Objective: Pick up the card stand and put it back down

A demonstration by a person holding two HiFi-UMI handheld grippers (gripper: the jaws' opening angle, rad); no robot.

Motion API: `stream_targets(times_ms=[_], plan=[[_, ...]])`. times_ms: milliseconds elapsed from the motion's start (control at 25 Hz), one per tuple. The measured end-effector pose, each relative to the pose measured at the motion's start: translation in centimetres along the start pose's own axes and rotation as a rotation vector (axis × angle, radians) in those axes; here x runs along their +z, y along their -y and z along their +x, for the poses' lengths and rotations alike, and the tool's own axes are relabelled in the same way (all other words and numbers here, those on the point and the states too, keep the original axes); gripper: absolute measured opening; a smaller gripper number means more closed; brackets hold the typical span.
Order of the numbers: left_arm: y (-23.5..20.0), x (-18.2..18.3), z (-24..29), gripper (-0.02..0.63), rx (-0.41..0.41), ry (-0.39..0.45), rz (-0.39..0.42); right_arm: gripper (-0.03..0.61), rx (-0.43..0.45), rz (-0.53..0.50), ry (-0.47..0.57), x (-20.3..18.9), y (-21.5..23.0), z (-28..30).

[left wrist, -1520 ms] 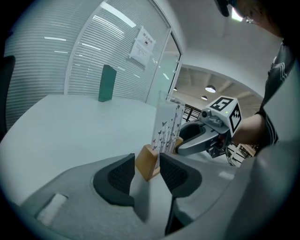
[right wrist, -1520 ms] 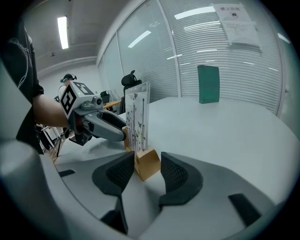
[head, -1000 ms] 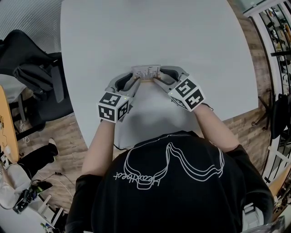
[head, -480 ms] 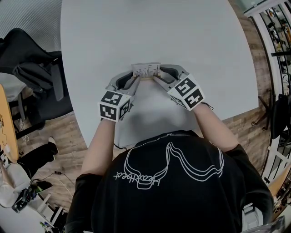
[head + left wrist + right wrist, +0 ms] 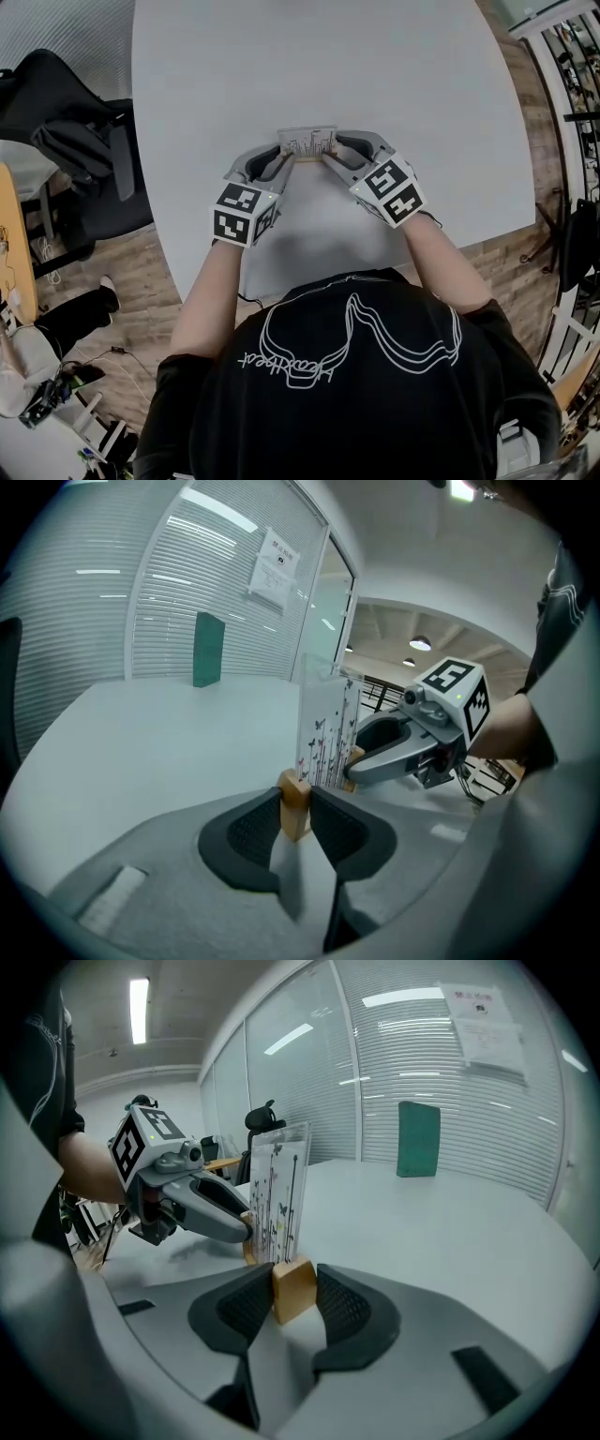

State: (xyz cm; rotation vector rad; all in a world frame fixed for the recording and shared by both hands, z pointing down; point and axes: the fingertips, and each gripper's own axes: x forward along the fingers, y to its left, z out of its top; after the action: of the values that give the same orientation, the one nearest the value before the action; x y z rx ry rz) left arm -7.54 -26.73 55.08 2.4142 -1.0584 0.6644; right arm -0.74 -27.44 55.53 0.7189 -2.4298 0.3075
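The card stand (image 5: 307, 142) is a clear upright sheet with printed twigs and butterflies, set in a light wooden base, and it stands on the white table (image 5: 309, 56) near the front. My left gripper (image 5: 287, 159) has just been closing and its pads press on the base's left end (image 5: 294, 803). My right gripper (image 5: 328, 159) has also been closing, and it clamps the right end (image 5: 293, 1288). Each gripper view shows the sheet (image 5: 328, 728) (image 5: 278, 1199) and the other gripper beyond it.
A green box (image 5: 208, 649) (image 5: 417, 1138) stands upright far off on the table by the blinds. A black office chair (image 5: 66, 131) sits left of the table, and a person's leg (image 5: 75, 319) is on the wooden floor. Racks (image 5: 577, 112) line the right side.
The left gripper's jaws have narrowed onto the left end of the stand's base. Both hands and the stand stay where they were.
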Motion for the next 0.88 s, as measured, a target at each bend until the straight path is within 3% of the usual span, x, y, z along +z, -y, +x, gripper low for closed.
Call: stream_targets(times_ms=[200, 880], plan=[[0.6, -0.2, -0.2, 0.103, 0.001, 0.005, -0.046, 0.144, -0.004, 0.011, 0.006, 0.1, -0.2, -0.7], [3.9, 1.2, -6.5, 0.103, 0.036, 0.068, -0.043, 0.144, -0.013, -0.017, 0.081, 2.6, -5.0, -5.0]])
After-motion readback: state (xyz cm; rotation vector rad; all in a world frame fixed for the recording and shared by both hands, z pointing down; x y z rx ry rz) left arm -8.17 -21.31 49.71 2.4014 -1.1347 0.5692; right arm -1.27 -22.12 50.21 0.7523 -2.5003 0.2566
